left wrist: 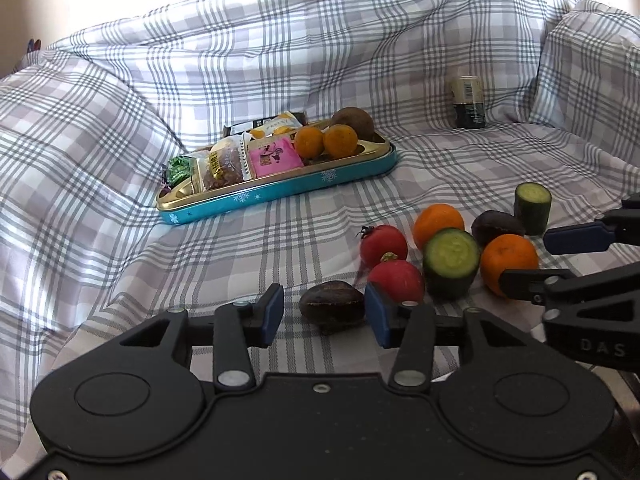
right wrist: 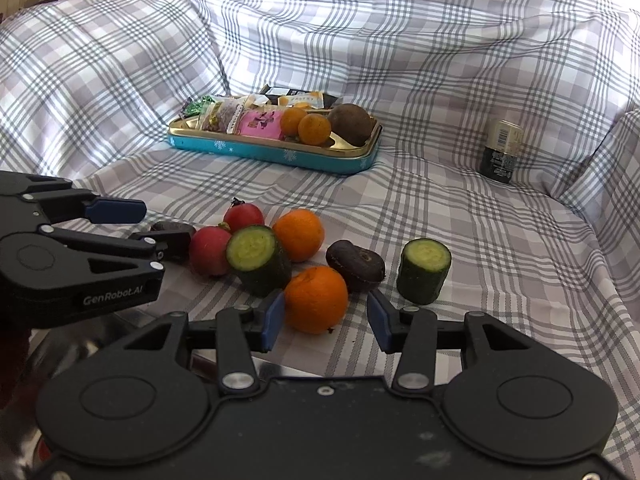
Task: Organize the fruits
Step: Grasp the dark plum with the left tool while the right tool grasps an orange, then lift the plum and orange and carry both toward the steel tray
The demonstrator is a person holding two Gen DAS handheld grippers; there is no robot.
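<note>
Task partly done, by look of it: teal tin tray [right wrist: 276, 155] far on checked cloth [right wrist: 460, 208] already holds two small oranges [right wrist: 306, 125] and brown fruit [right wrist: 352, 124] beside wrapped snacks [right wrist: 256, 120].

Left to sort, near: two glossy oranges [right wrist: 316, 299], two red round fruits [right wrist: 210, 250], two cut cucumber stubs [right wrist: 423, 271], wrinkled dark fruits [right wrist: 356, 266].

Right gripper [right wrist: 325, 321] spread around nearest orange, not touching. Left gripper [left wrist: 323, 317] spread around dark fruit [left wrist: 332, 307].
</note>
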